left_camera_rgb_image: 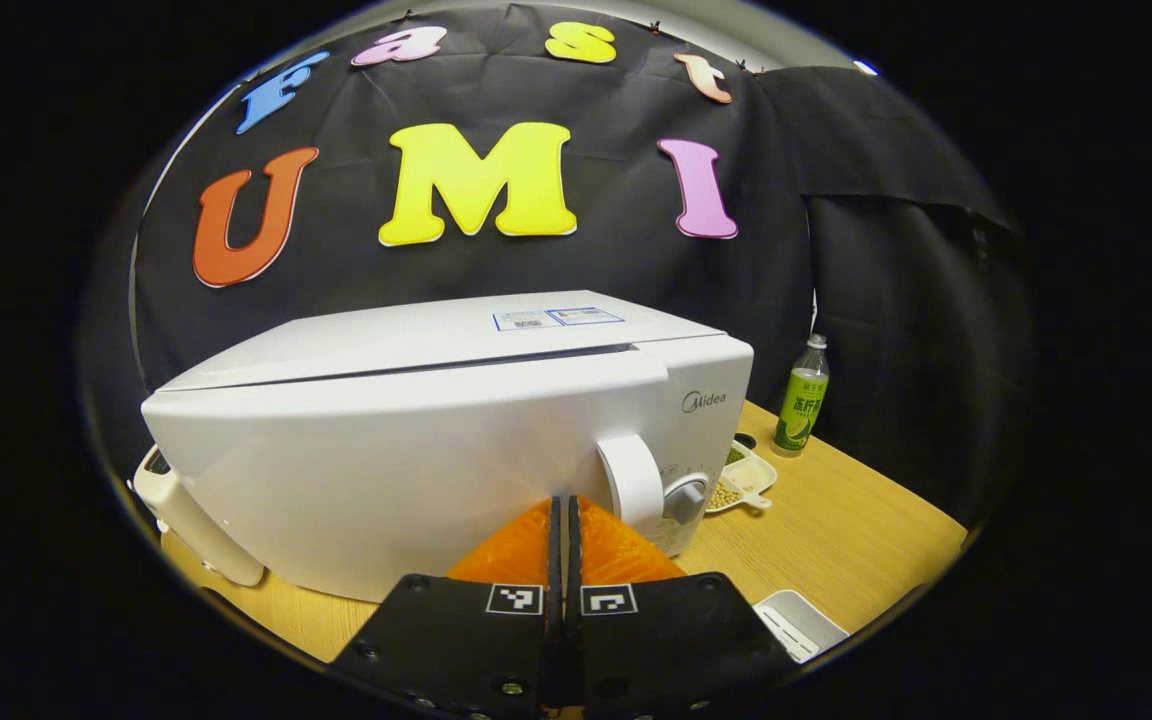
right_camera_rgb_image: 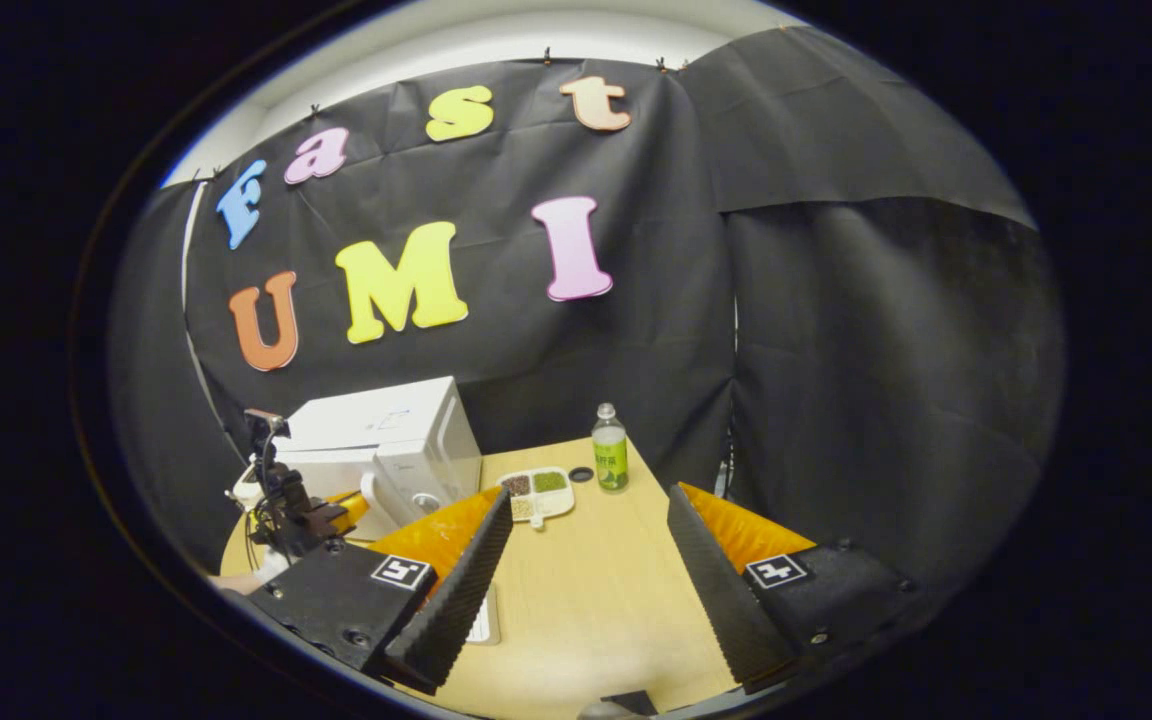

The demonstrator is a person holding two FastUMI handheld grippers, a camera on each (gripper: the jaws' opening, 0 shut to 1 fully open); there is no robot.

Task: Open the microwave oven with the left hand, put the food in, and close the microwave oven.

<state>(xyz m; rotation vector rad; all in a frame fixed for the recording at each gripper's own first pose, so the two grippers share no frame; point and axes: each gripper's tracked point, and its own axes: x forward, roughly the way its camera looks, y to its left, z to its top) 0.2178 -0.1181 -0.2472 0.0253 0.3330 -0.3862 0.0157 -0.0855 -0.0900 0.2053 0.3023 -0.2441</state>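
Step in hand: While the microwave oven [left_camera_rgb_image: 416,440] stood on the wooden table [left_camera_rgb_image: 836,520], its door looked slightly ajar along the top seam, so I judged the opening step was just under way.
Left gripper: The left gripper [left_camera_rgb_image: 564,520] sat close in front of the door, just left of the white handle [left_camera_rgb_image: 631,480], fingers pressed together with nothing between them; in the right gripper view it showed farther off [right_camera_rgb_image: 341,515] at the oven's front.
Microwave oven: It occupied the left of the table, control knob [left_camera_rgb_image: 686,497] on its right end.
Food: The divided tray of food [right_camera_rgb_image: 536,492] lay on the table just right of the oven, near the green bottle [right_camera_rgb_image: 610,450].
Right gripper: The right gripper [right_camera_rgb_image: 586,570] hovered over bare table, fingers spread wide and empty, well apart from the tray.
Next move: It probably called for hooking or gripping the handle and swinging the door fully out, then reaching the tray with the open gripper.
Hard to make out: The oven's inside was hidden; whether the left fingers touched the door could not be told; the small dark ring [right_camera_rgb_image: 581,474] by the bottle was too small to identify.
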